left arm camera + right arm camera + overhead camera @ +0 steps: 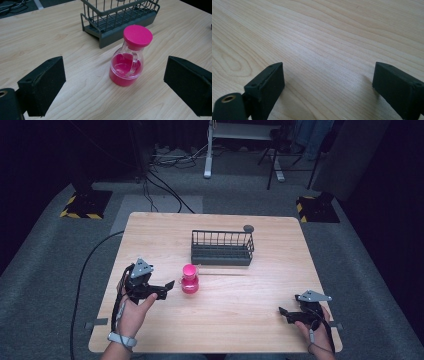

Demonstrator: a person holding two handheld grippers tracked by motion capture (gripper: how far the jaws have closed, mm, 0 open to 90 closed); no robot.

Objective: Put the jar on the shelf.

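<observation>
A small clear bottle [190,280] [127,65] with pink liquid, a pink cap and a side handle stands upright on the wooden table [240,320], just in front of the dark wire rack [222,248] [117,20]. My left gripper [167,290] [112,85] is open, a short way left of the bottle and aimed at it, with the bottle seen between its jaws but apart from them. My right gripper [286,314] [327,85] is open low over bare wood near the table's front right corner, holding nothing.
The rack stands empty behind the bottle, with a small dark round thing [248,228] at its far right corner. Cables [165,185] run over the grey floor beyond the table, near desk legs [208,155] and yellow-black striped bases [85,205].
</observation>
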